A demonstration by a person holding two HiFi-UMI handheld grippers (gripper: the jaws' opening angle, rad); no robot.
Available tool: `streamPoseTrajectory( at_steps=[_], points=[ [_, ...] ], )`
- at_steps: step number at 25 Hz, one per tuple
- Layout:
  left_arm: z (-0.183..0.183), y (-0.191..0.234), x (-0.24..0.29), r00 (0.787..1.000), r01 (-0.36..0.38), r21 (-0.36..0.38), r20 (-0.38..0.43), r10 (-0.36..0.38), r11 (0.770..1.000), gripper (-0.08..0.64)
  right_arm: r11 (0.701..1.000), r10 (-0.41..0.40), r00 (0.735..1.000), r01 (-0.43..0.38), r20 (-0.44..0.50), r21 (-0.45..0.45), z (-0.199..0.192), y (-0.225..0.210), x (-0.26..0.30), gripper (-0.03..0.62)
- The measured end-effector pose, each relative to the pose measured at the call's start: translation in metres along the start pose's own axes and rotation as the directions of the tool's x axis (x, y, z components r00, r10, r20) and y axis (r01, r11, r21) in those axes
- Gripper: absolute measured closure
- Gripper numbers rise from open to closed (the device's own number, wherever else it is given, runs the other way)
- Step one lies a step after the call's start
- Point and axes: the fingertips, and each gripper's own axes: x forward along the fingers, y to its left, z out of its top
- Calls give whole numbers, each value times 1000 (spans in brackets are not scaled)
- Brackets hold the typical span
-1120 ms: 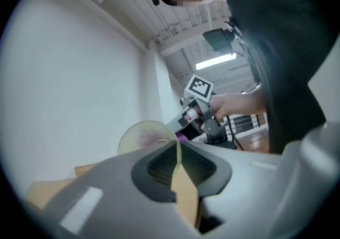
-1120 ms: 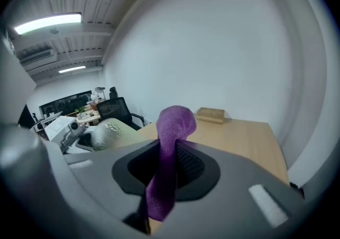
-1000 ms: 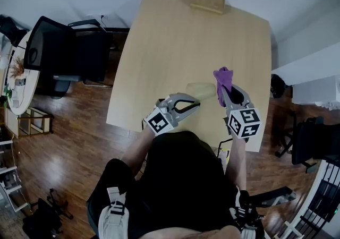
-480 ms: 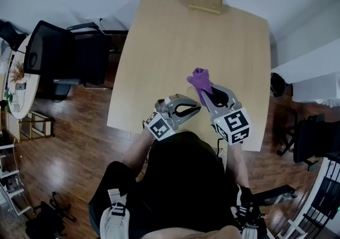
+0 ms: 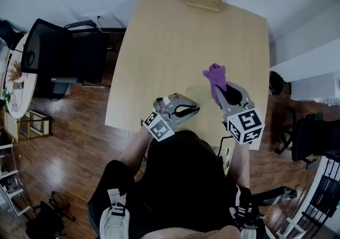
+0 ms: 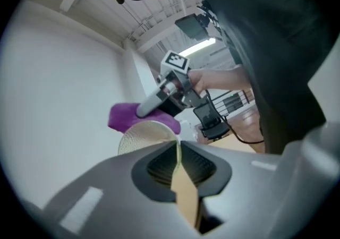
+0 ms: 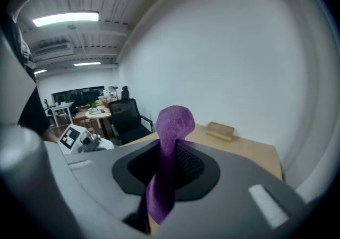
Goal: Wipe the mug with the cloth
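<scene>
Grey plastic left gripper (image 6: 178,146), nearest the body: ribbed black pads pressed together on a thin tan edge of the mug (image 6: 142,136). Cannot tell whether that edge is rim or handle. Mug held off the table at its near edge, between the two grippers and just left of the right one; in the head view it is a pale tan oval (image 5: 201,94) that nearly matches the tabletop. In the left gripper view one round, finely dimpled face tilts back toward the camera; mouth or base not clear, so its long axis stays unread.

Right gripper (image 7: 171,153) pinching the purple cloth (image 7: 173,125). Knitted texture, bunched into a narrow strip that runs lengthwise between the jaws and ends in a rounded knob past the tips. From the head, cloth (image 5: 215,76) stands just beyond the mug, at the right gripper's (image 5: 220,92) far end.

Table (image 5: 186,36): pale wood, smooth. Small wooden block (image 5: 204,0) at far edge. Black office chair (image 5: 53,52) far left, on dark plank floor (image 5: 69,142).
</scene>
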Motion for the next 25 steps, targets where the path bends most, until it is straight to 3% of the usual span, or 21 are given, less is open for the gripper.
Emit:
streamPoseTrajectory(
  at_steps=[2, 4, 7, 13, 15, 17, 21, 23, 25],
  points=[
    [0, -3, 5, 1000, 15, 25, -12, -15, 1000, 517, 994, 82, 996, -80, 20, -71, 20, 34, 5, 526],
    [0, -5, 9, 999, 25, 52, -26, -23, 998, 517, 980, 152, 988, -153, -19, -129, 21, 61, 16, 526],
    [0, -7, 8, 998, 26, 85, -55, -21, 996, 514, 976, 180, 980, -189, -83, -112, 0, 65, 28, 526],
    [0, -5, 2, 998, -13, 91, -59, 18, 996, 513, 997, 65, 984, -59, -167, 44, -53, -5, 26, 526],
    [0, -6, 2, 998, -12, 101, -60, 18, 995, 516, 998, 4, 979, 9, -206, 63, -70, -28, 19, 526],
    [-1, -7, 2, 998, -1, 118, -67, 9, 993, 517, 997, -24, 983, 35, -181, 62, -61, -36, 11, 526],
    [-8, -13, 9, 993, 53, 177, -112, -34, 983, 517, 995, 74, 995, -77, -61, -59, 3, 8, 7, 526],
    [-8, -17, 13, 991, 74, 208, -127, -48, 975, 517, 977, 157, 985, -166, -76, -137, 15, 40, 14, 526],
    [-3, -19, 16, 989, 81, 241, -139, -49, 967, 517, 958, 218, 967, -238, -134, -160, 9, 59, 22, 526]
  ],
)
